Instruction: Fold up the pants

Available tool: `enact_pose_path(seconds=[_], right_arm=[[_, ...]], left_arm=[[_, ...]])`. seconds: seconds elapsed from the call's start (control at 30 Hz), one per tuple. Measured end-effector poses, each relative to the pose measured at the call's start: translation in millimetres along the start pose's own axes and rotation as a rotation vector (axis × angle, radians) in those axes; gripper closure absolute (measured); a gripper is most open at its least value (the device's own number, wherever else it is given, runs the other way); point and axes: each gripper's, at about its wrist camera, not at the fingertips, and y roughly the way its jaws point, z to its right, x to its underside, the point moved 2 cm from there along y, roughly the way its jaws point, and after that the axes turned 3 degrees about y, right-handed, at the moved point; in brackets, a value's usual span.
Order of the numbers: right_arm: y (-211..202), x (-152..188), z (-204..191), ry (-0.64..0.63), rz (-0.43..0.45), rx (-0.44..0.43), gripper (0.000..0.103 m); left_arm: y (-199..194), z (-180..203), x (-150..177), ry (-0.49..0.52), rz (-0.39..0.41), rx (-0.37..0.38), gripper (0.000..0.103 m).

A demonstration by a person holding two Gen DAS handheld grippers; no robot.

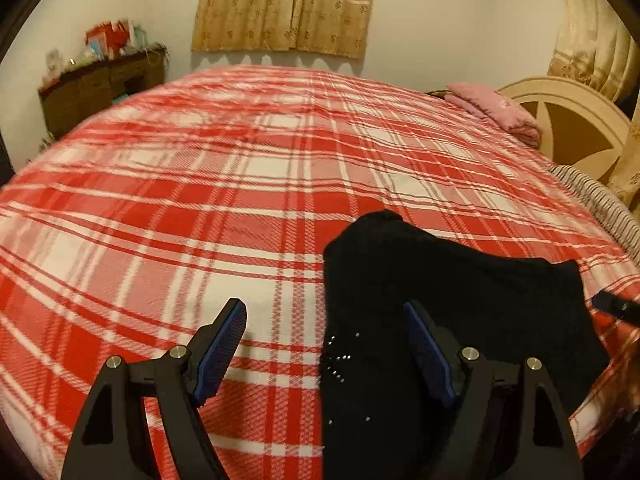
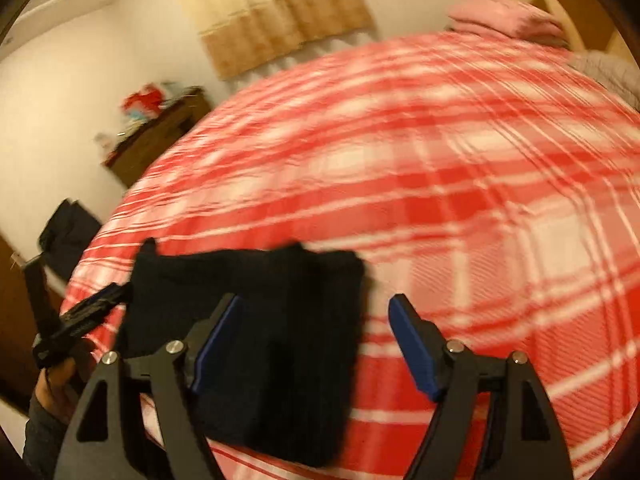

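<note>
The black pants (image 1: 440,280) lie folded into a compact bundle on the red and white plaid bedspread (image 1: 200,200), near the bed's front edge. They also show in the right wrist view (image 2: 260,320). My left gripper (image 1: 326,316) is open and empty, its jaws straddling the bundle's left edge from above. My right gripper (image 2: 316,312) is open and empty, hovering over the bundle's right edge. The right gripper's tip shows at the far right of the left wrist view (image 1: 616,308). The left gripper shows at the left of the right wrist view (image 2: 80,320).
A folded pink cloth (image 1: 492,112) lies at the bed's far right by a cream headboard (image 1: 568,120). A striped pillow (image 1: 600,200) sits at the right edge. A dark wooden cabinet (image 1: 100,88) with clutter stands at the far left. Curtains (image 1: 288,4) hang behind.
</note>
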Motion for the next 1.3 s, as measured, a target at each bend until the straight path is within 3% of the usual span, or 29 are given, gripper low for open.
enact_pose_path(seconds=[0.13, 0.33, 0.47, 0.57, 0.67, 0.73, 0.77, 0.87, 0.97, 1.0, 1.1, 1.2, 1.3], right_arm=[[8.5, 5.0, 8.0, 0.039, -0.042, -0.035, 0.024], [19.7, 10.9, -7.2, -0.031, -0.041, -0.022, 0.025], [23.7, 13.6, -12.8, -0.055, -0.040, -0.054, 0.032], [27.6, 13.9, -11.8, -0.033, -0.045, -0.093, 0.035], [28.3, 10.5, 0.9, 0.040, -0.056, -0.134, 0.054], [26.1, 9.5, 8.6, 0.085, -0.065, -0.185, 0.068], [25.4, 10.1, 8.3, 0.092, -0.072, -0.206, 0.070], [20.6, 11.9, -0.7, 0.049, -0.059, -0.190, 0.073], [16.0, 13.3, -11.0, -0.003, -0.039, -0.171, 0.073], [15.8, 13.8, -11.9, -0.009, -0.039, -0.167, 0.073], [19.3, 15.6, -10.8, -0.019, -0.044, -0.150, 0.073], [18.0, 14.7, -12.0, -0.028, -0.039, -0.140, 0.075], [8.4, 15.5, -24.7, -0.091, -0.006, -0.118, 0.075]], left_arm=[[6.5, -1.6, 0.0, -0.038, -0.012, 0.067, 0.022], [15.7, 1.5, -0.3, -0.062, -0.015, 0.174, 0.022], [19.6, 11.5, -2.4, -0.086, -0.038, 0.299, 0.022], [20.6, 22.0, -3.5, -0.044, -0.052, 0.282, 0.022], [19.3, 17.9, -5.4, -0.067, -0.070, 0.272, 0.039], [16.6, 7.7, -5.4, -0.115, -0.083, 0.322, 0.061], [16.8, 3.8, -5.1, -0.136, -0.089, 0.347, 0.065], [17.8, -3.9, -3.3, -0.170, -0.103, 0.364, 0.065], [16.2, -7.7, -6.5, -0.160, -0.090, 0.320, 0.055], [15.1, -6.3, -6.5, -0.149, -0.080, 0.301, 0.050], [15.9, 4.4, -4.6, -0.076, -0.059, 0.272, 0.051], [15.4, 1.2, -5.6, -0.114, -0.064, 0.343, 0.083], [3.6, -4.7, -10.1, -0.115, -0.038, 0.348, 0.088]])
